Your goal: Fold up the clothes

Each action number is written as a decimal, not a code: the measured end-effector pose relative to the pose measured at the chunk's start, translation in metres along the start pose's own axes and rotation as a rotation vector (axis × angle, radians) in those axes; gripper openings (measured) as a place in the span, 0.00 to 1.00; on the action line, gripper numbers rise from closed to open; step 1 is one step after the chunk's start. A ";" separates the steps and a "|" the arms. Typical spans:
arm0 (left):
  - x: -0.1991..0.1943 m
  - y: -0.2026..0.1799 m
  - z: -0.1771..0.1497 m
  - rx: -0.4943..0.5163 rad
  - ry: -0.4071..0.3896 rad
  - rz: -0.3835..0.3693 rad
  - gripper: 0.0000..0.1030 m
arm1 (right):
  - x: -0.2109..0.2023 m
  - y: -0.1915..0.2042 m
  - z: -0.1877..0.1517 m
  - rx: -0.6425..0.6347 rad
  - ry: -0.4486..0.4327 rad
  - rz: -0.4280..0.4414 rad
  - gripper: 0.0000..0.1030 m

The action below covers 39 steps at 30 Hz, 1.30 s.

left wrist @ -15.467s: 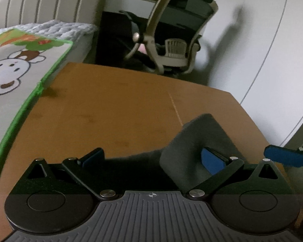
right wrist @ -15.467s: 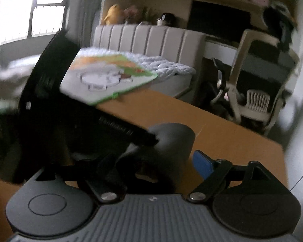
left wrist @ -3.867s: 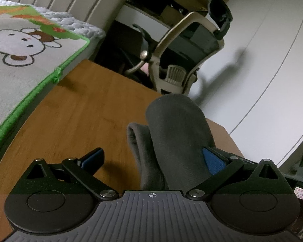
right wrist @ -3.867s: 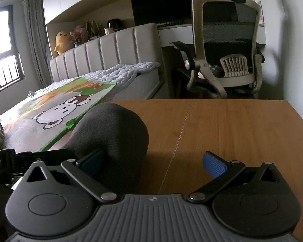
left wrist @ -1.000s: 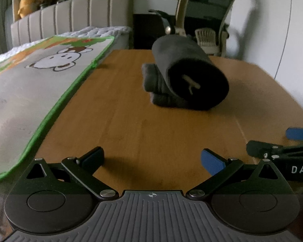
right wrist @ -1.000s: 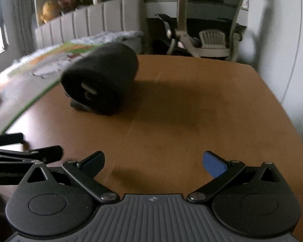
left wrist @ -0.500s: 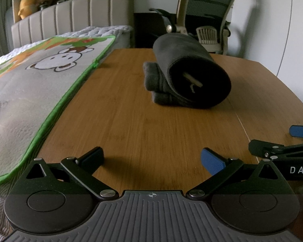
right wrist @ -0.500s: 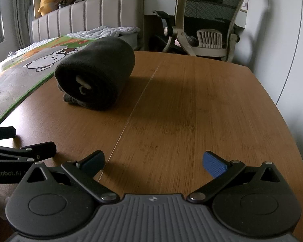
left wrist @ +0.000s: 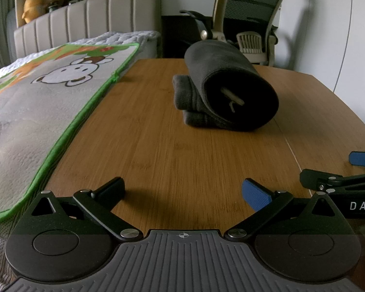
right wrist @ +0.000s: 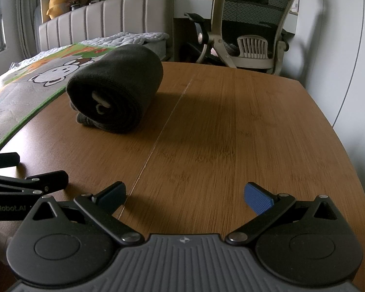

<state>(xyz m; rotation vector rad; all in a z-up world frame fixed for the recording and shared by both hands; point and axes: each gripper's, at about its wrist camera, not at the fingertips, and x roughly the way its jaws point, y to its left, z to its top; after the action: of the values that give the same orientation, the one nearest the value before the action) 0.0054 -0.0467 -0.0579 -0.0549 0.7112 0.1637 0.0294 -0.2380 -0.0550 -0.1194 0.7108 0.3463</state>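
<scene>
A dark grey garment (left wrist: 227,92) lies folded and rolled into a thick bundle on the wooden table (left wrist: 172,146), towards its far side; a pale drawstring end pokes out of the roll's near face. The same garment (right wrist: 119,95) sits left of centre in the right wrist view. My left gripper (left wrist: 182,192) is open over the near table edge, well short of the bundle, with nothing between its fingers. My right gripper (right wrist: 185,193) is open too, beside it on the right and just as empty. Each gripper shows at the edge of the other's view.
A bed with a cartoon monkey blanket (left wrist: 43,92) borders the table's left edge. An office chair (right wrist: 253,31) and a desk stand beyond the far edge. A white wall (right wrist: 340,48) runs along the right. Bare tabletop (right wrist: 243,126) lies right of the bundle.
Both grippers let go of the garment and drew back to the near table edge; the rolled bundle now rests alone. Over the last half second hardly anything has shifted.
</scene>
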 end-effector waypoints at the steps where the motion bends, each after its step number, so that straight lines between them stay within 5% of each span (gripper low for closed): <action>1: 0.000 0.000 0.000 0.001 0.000 0.000 1.00 | 0.000 0.000 0.000 -0.001 0.000 0.000 1.00; 39: -0.002 0.004 -0.002 -0.020 -0.011 -0.018 1.00 | 0.001 0.001 0.000 0.001 -0.001 -0.006 1.00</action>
<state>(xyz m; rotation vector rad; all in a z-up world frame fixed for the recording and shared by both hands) 0.0021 -0.0430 -0.0581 -0.0792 0.6981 0.1535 0.0295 -0.2369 -0.0556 -0.1202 0.7091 0.3405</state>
